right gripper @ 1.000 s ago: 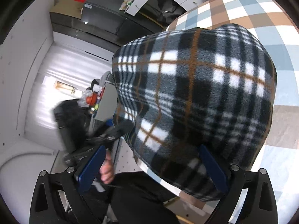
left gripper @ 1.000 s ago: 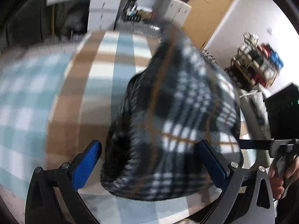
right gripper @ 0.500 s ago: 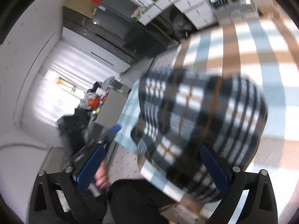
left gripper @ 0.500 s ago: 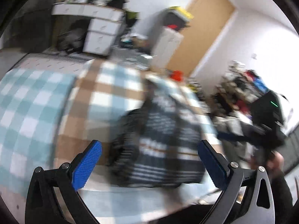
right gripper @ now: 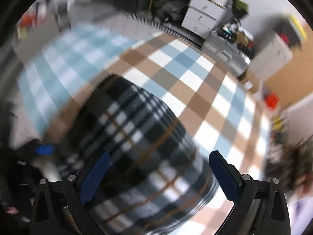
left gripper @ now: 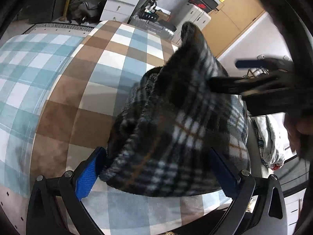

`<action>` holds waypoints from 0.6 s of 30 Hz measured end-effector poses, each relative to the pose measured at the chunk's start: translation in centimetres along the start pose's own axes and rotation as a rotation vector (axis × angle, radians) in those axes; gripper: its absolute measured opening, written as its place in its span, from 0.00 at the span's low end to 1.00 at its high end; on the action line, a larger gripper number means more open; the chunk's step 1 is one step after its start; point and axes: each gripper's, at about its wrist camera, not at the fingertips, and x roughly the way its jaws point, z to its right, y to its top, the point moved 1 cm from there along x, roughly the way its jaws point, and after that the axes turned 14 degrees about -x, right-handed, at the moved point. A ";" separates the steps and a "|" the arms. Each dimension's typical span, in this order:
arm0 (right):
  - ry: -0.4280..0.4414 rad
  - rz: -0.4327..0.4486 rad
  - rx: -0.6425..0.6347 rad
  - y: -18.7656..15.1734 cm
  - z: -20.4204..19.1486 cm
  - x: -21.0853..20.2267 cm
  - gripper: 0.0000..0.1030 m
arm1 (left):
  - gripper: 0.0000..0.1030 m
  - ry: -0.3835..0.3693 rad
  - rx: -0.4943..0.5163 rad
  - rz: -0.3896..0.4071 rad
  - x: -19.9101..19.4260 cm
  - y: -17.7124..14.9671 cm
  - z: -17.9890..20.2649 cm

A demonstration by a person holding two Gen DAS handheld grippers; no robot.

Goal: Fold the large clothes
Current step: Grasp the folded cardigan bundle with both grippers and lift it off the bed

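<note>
The left gripper [left gripper: 156, 173] has its two blue fingers [left gripper: 87, 174] spread wide apart. A dark plaid fleece [left gripper: 176, 129] fills the space between them. The cloth touches the left blue pad, but the fingers are too far apart to pinch it. The fleece is black, white and grey with thin orange lines. It is bunched up in a thick heap and one point of it sticks up high in the middle of the picture.

The right gripper [right gripper: 160, 176] also has its blue fingers [right gripper: 223, 174] spread wide. The same fleece [right gripper: 140, 148] sits between them and spills out toward the lower edge of the picture. This view is very blurry, so I cannot tell if the cloth touches these pads.

In the left wrist view the right gripper [left gripper: 254, 78] shows from the side, blurry, at the right edge, beside the top of the fleece. A hand [left gripper: 299, 135] holds it just below.

The fleece lies on a checked blanket [left gripper: 121, 58] with brown, white and blue squares. It is by the near edge of the blanket, toward the right side. A second blanket [left gripper: 25, 62] with teal and white checks lies along the left side, touching the first one.

Past the far edge stand white drawers [left gripper: 121, 4].
</note>
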 end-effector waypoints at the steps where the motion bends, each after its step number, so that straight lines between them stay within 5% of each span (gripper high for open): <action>1: -0.046 -0.034 -0.065 0.4 -0.6 0.9 0.99 | 0.97 -0.004 -0.007 -0.002 0.2 0.0 -0.2; 8: -0.081 -0.142 -0.219 2.7 -2.9 5.3 0.98 | 0.97 0.013 -0.033 -0.027 0.6 0.4 -0.3; 14: 0.043 -0.101 -0.090 1.6 -1.9 7.1 0.97 | 0.97 0.003 -0.031 -0.021 -0.3 0.4 -0.5; 18: 0.139 0.006 0.068 -0.4 0.2 5.1 1.00 | 0.97 -0.080 -0.065 -0.007 -2.6 0.7 -1.2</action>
